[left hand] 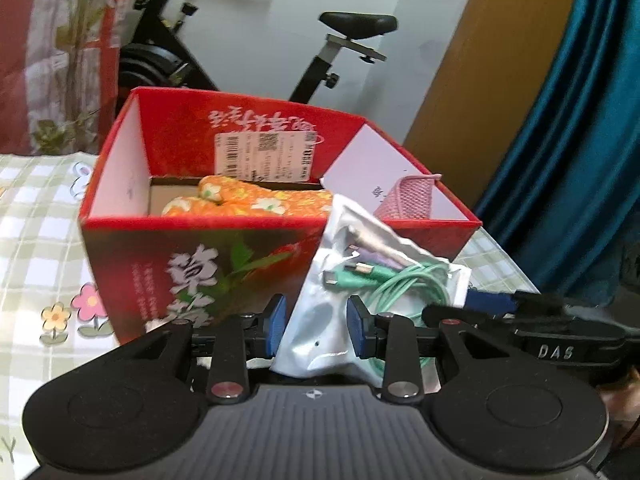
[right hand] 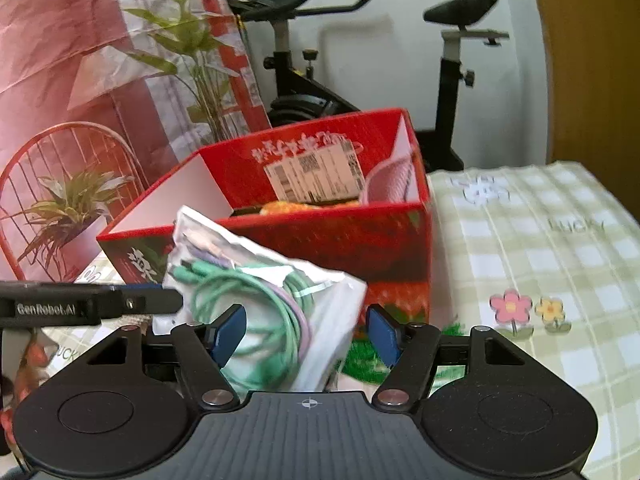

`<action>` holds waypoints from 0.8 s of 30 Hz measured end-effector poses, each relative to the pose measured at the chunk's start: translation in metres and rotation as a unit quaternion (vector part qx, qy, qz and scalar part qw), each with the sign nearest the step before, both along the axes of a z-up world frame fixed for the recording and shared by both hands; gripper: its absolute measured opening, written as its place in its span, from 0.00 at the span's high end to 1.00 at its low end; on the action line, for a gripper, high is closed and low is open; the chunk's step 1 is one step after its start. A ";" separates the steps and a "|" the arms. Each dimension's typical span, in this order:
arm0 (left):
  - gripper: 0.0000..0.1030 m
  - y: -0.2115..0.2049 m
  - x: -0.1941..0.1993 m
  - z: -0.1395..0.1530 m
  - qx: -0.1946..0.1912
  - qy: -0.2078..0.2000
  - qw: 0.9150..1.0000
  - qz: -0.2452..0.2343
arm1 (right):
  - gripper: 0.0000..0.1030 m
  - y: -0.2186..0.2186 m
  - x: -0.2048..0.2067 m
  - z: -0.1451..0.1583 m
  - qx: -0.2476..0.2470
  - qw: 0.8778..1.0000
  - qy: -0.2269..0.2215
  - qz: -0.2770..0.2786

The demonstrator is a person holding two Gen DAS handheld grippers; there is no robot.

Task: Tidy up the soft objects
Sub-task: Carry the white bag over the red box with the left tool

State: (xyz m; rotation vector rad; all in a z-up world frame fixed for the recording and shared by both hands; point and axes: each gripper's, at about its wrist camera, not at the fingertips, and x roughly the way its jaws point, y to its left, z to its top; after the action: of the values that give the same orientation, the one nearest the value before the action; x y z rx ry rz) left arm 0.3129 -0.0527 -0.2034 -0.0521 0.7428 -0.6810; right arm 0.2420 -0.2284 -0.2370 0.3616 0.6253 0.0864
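A clear-and-white plastic bag of green and purple cables (left hand: 360,280) stands in front of an open red cardboard box (left hand: 192,220). My left gripper (left hand: 318,326) has its blue pads either side of the bag's lower part, touching it. My right gripper (right hand: 306,334) is open, with the same bag (right hand: 276,292) between its pads. Inside the box lie an orange flowered soft item (left hand: 248,200) and a pink mesh pouch (left hand: 408,196). The box also shows in the right wrist view (right hand: 360,236).
The box stands on a green checked cloth with flower prints (right hand: 540,264). An exercise bike (left hand: 312,60) stands behind the box. A blue curtain (left hand: 580,120) hangs at the right; a red wire chair and potted plant (right hand: 68,216) are at the left.
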 end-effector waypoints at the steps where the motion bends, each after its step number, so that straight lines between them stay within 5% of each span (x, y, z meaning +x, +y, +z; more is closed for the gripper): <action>1: 0.64 -0.002 0.001 0.001 0.001 -0.001 1.000 -0.004 | 0.39 -0.001 -0.001 -0.003 0.007 1.000 0.004 -0.001; 6: 0.62 -0.011 0.004 0.002 0.009 0.001 1.000 -0.016 | 0.41 -0.002 -0.004 -0.017 0.032 0.999 0.020 -0.005; 13: 0.69 -0.019 -0.008 0.001 0.019 0.012 0.999 -0.045 | 0.73 0.005 -0.004 -0.006 0.033 0.999 0.009 -0.002; 24: 0.72 -0.006 -0.032 0.015 0.008 0.000 1.000 -0.028 | 0.90 0.011 -0.026 0.023 0.013 1.000 -0.021 0.001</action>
State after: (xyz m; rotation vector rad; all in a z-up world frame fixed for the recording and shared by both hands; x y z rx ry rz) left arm 0.2813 -0.0586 -0.1888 -0.0175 0.7523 -0.7289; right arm 0.2156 -0.2175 -0.2140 0.3830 0.5830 0.1031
